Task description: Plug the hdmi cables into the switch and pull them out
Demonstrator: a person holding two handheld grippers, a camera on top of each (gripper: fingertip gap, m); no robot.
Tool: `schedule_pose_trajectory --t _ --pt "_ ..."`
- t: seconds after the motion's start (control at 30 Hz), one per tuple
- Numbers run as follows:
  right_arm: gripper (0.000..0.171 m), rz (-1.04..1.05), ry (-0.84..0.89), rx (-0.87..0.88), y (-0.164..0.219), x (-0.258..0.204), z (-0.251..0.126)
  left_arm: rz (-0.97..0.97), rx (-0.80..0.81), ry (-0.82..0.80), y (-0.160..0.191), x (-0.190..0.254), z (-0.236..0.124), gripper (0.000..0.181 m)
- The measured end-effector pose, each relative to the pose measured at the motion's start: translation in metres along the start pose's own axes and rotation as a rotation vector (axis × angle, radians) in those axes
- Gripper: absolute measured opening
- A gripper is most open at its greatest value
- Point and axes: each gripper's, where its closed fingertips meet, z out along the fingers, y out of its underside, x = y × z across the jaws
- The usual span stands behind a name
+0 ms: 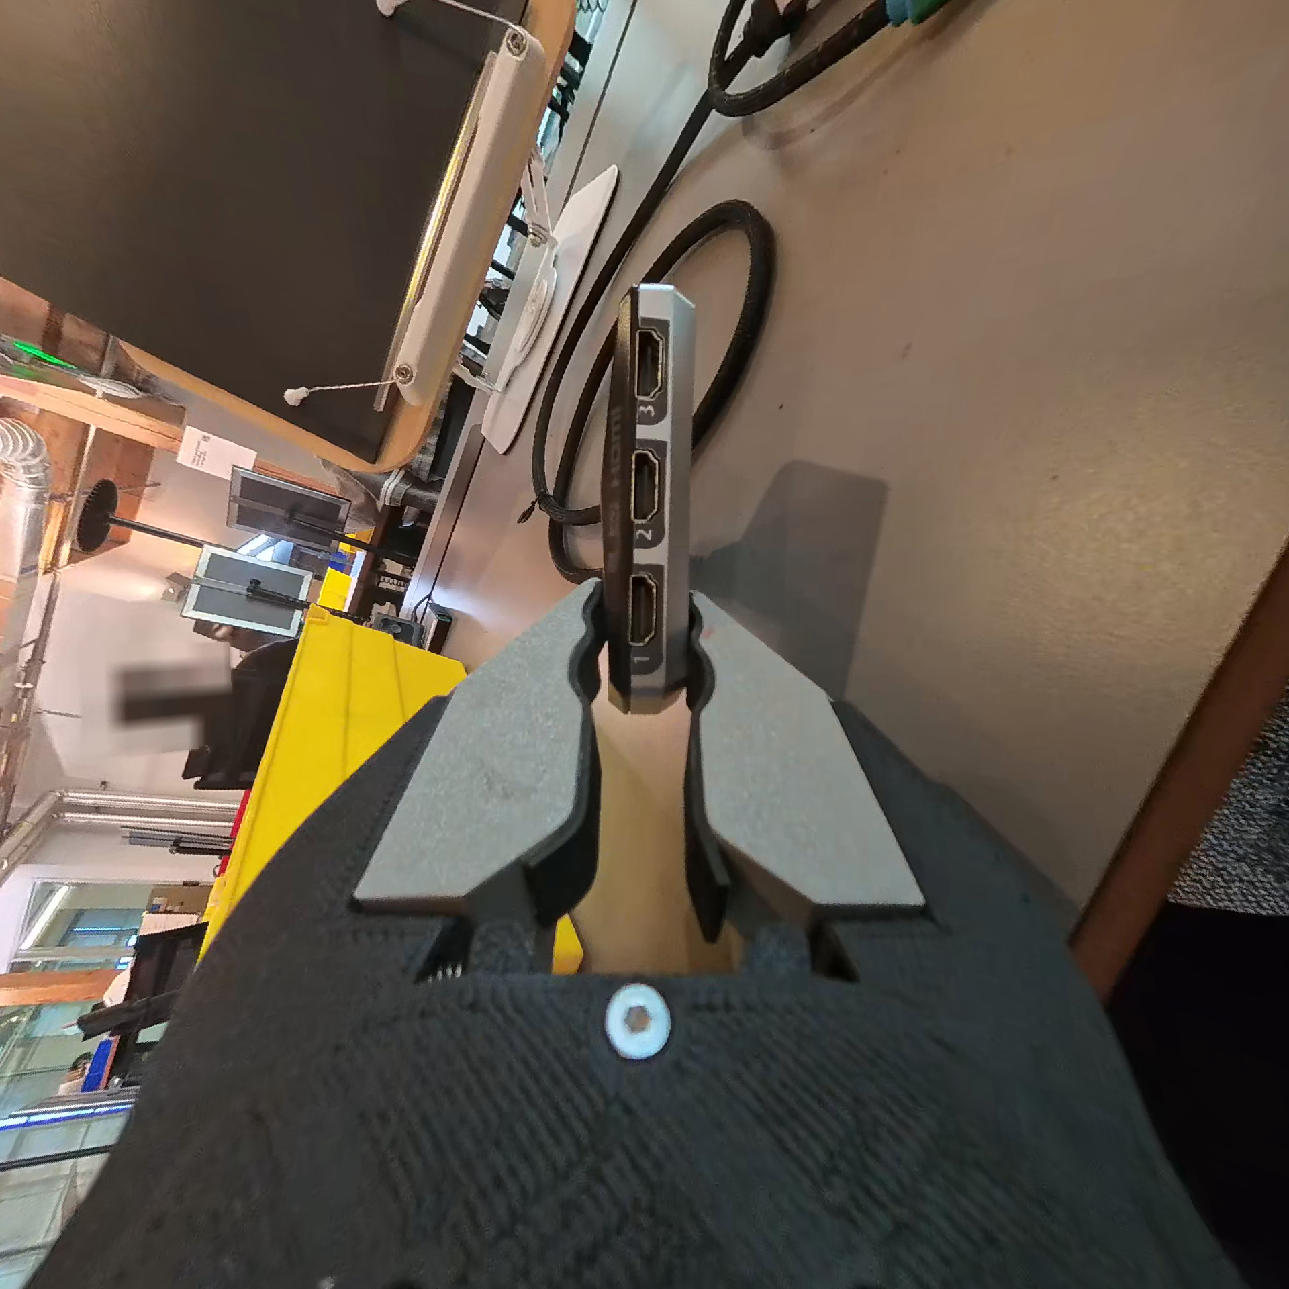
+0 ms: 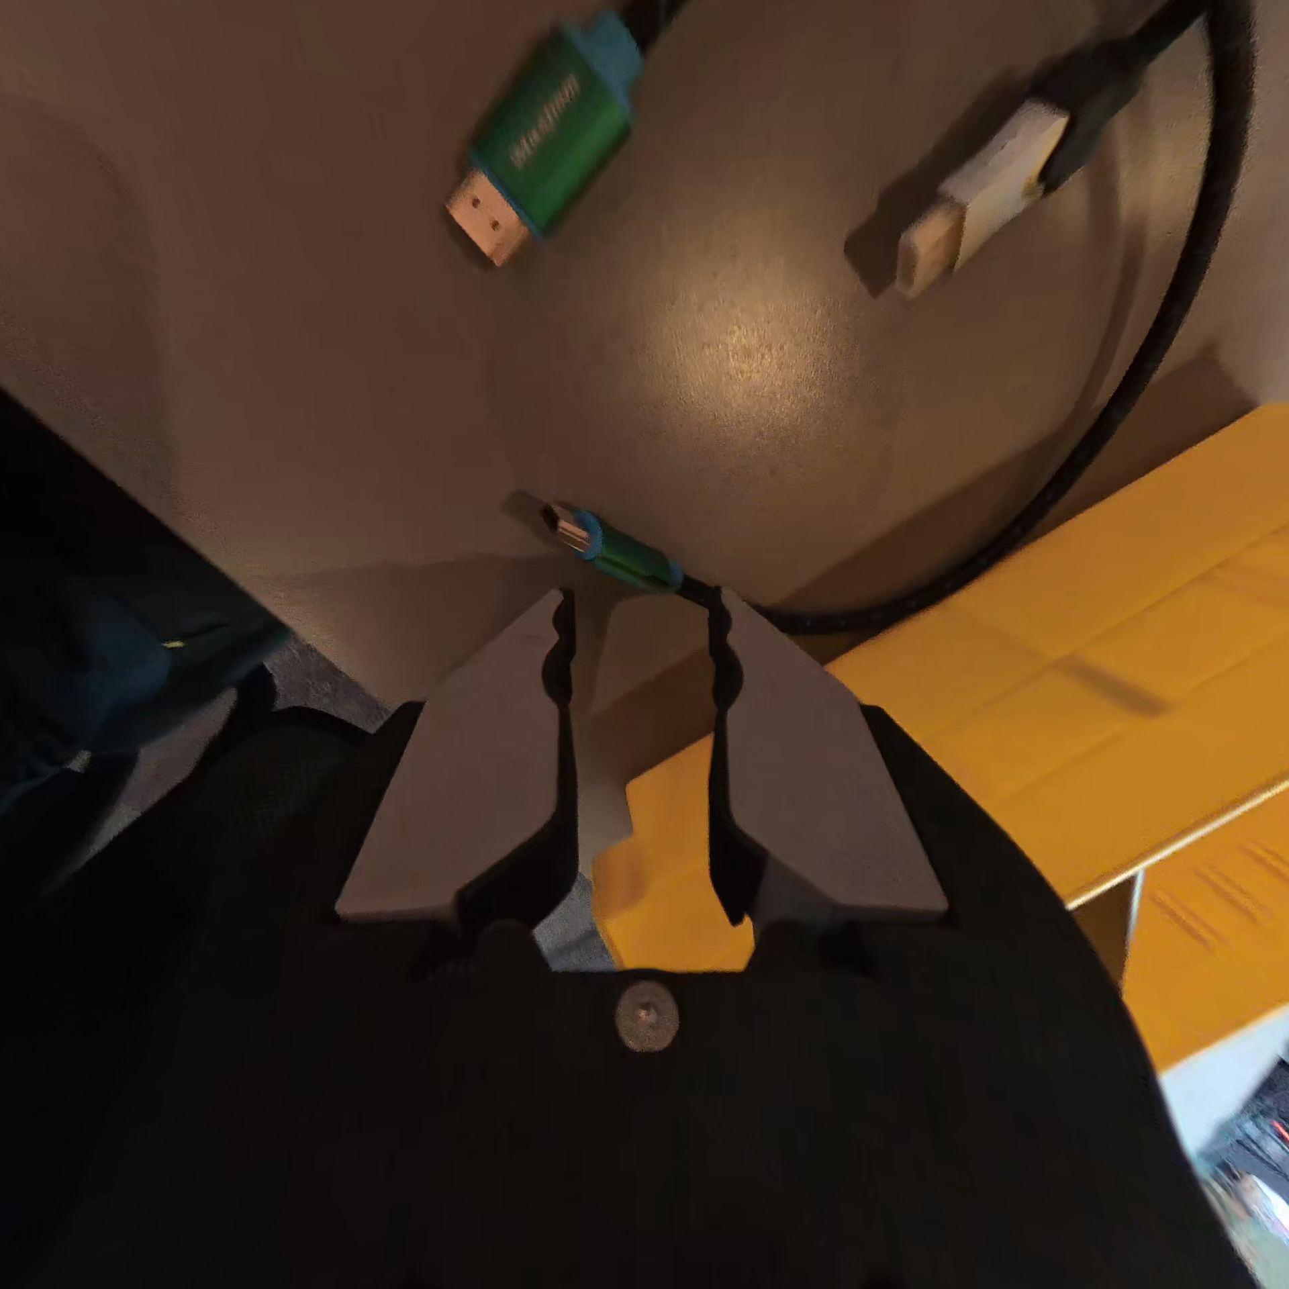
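— How do we stand on the left?
— Our left gripper [image 1: 645, 631], rolled sideways, clamps the switch [image 1: 649, 488] above the table [image 1: 1011, 349].
— The right?
— Our right gripper [image 2: 642, 607] gapes empty, tilted over a green plug [image 2: 614, 551] lying there.

You're in a workshop or lab: left of your left claw [image 1: 645, 628] stand yellow bins [image 1: 335, 753], exposed silver ducting [image 1: 21, 488], and a monitor [image 1: 230, 209] over the beige tabletop [image 1: 976, 349].

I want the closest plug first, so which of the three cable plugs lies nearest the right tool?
The small green plug just beyond the open right tool. The bigger green plug and silver plug lie farther off.
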Motion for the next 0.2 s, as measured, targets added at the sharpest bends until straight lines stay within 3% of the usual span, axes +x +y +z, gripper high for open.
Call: schedule_pose_trajectory --t 0.03,0.2 --pt "0.036 -0.009 0.021 -0.031 0.003 0.003 0.003 -0.001 0.0 0.0 0.0 0.0 0.0 0.019" --pt "0.029 -0.055 0.091 -0.034 -0.007 0.009 0.006 0.004 0.001 0.001 0.0 0.0 0.0 0.019"
